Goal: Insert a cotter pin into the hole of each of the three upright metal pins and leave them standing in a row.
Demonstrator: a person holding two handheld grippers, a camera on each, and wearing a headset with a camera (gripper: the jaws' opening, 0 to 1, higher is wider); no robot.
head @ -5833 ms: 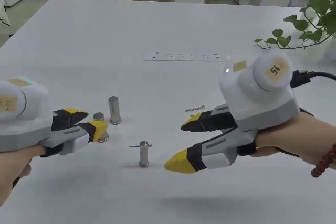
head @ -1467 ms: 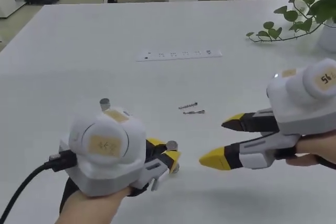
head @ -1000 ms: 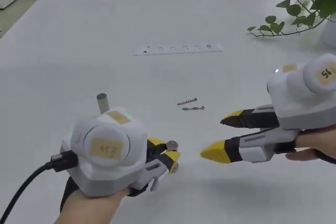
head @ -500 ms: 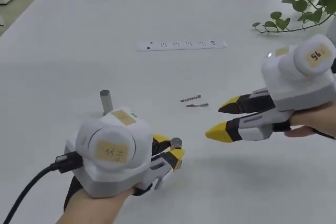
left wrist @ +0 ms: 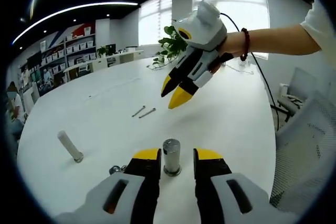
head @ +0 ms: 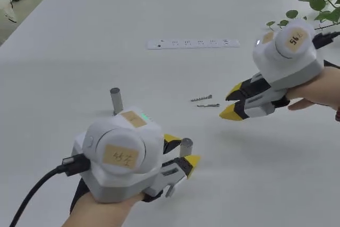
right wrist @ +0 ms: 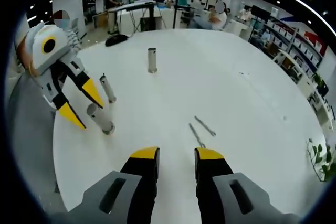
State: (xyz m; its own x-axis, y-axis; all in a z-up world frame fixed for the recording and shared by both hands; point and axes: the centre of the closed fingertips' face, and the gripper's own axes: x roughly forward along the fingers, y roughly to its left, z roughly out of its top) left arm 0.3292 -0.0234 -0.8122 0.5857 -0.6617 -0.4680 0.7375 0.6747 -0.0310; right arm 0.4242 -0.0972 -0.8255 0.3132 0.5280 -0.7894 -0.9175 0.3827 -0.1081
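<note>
An upright steel pin stands on the white table between the yellow tips of my left gripper. The jaws straddle it with small gaps, so the gripper is open. A second pin stands further back on the left. A third pin shows behind the left gripper. Two loose cotter pins lie side by side mid-table. My right gripper hovers open just right of them, holding nothing.
A white power strip lies flat further back on the table. A potted plant's leaves reach in at the far right. A black cable trails from the left gripper toward the near edge.
My right gripper has moved up and back toward the two cotter pins. The left gripper, earlier out at the left, now keeps its jaws around the front pin. The head camera has shifted.
</note>
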